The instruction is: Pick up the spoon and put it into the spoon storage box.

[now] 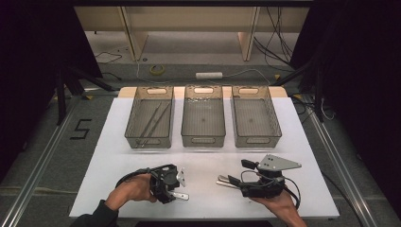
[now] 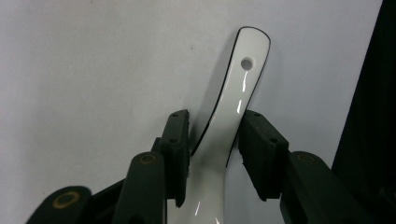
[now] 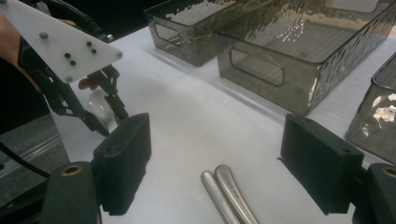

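Observation:
A glossy white spoon (image 2: 243, 79) lies on the white table (image 1: 108, 146), its handle with a small hole pointing away from me. My left gripper (image 2: 213, 135) has both black pads against the sides of that handle, so it is shut on it. In the high view the left gripper (image 1: 174, 190) sits at the near left with the spoon (image 1: 181, 196) under it. My right gripper (image 3: 219, 128) stands wide open at the near right, apart from two metal utensil handles (image 3: 229, 189) that lie side by side on the table between its jaws. The handles (image 1: 224, 181) point left.
Three smoked clear bins stand in a row at the back: the left bin (image 1: 134, 137) holds thin metal sticks (image 1: 153, 120), with the middle bin (image 1: 203, 141) and right bin (image 1: 257, 140) beside it. Bare table lies between the bins and my hands. Floor cables run beyond the far edge.

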`<state>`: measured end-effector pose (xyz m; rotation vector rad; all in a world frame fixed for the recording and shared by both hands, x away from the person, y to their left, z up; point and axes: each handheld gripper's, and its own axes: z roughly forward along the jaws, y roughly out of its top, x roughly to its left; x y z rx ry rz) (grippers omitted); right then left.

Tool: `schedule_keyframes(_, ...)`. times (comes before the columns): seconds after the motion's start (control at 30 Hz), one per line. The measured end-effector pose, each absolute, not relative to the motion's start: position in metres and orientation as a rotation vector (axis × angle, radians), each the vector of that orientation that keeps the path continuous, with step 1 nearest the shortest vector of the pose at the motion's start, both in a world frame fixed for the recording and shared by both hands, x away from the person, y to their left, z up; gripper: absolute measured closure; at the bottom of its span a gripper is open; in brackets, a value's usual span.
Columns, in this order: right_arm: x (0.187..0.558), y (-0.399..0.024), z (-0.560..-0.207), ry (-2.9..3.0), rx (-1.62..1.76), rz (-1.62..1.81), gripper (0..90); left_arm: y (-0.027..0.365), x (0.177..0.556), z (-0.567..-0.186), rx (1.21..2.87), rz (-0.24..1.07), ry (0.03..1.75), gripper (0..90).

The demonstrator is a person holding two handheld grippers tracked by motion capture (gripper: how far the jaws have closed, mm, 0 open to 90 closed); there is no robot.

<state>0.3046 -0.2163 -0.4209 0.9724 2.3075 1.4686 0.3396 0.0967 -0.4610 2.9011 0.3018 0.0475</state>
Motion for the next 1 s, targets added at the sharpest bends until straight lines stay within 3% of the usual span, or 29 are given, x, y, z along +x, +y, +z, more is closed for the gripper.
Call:
schedule_keyframes(0.2, 0.305, -0.216, -0.421, 2.308, 0.972, 1.469, 25.7, 0.099, 0.342, -0.461, 2.888, 0.037, 0.317, 72.0)
schedule_keyframes(0.47, 0.305, -0.216, -0.421, 2.307, 0.976, 1.470, 25.8, 0.102, 0.345, -0.460, 2.859, 0.028, 0.354, 73.3)
schedule_keyframes(1.0, 0.305, -0.217, -0.421, 2.302, 0.977, 1.468, 25.8, 0.114, 0.357, -0.444, 2.638, 0.025, 0.581, 73.6)
